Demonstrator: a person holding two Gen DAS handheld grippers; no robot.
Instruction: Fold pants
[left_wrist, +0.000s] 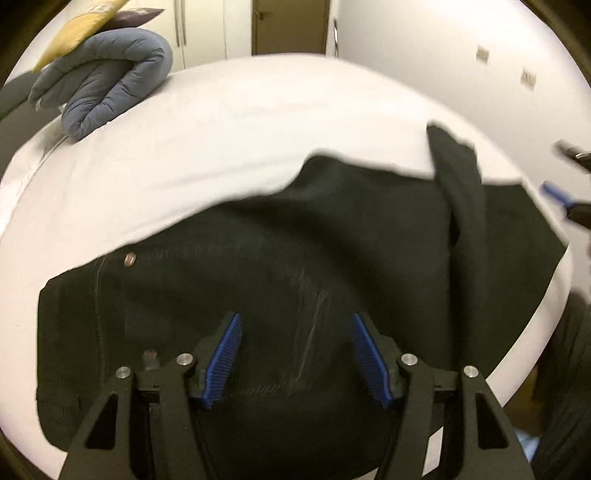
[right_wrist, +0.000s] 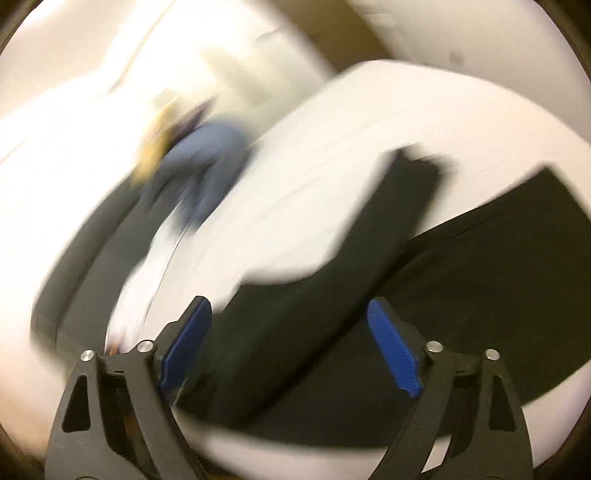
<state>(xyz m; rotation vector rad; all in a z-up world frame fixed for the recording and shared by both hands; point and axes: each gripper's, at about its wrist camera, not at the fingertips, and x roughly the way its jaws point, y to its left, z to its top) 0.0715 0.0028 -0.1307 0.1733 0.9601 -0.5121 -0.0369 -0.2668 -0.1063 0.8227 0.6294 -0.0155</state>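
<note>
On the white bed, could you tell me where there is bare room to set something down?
Bare sheet lies beyond the black pants, between them and the far bed edge, right of the blue quilted bundle. The near half is crowded by the pants, with a folded-over leg at right.

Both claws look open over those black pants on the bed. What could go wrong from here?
1. One leg lies twisted across the pants; folding now could trap that bunch inside.
2. The pants reach the near edge of the bed, so a tug might slide them off.
3. The right claw view is blurred by motion, and a hurried grab may miss. The left claw is open too.
</note>
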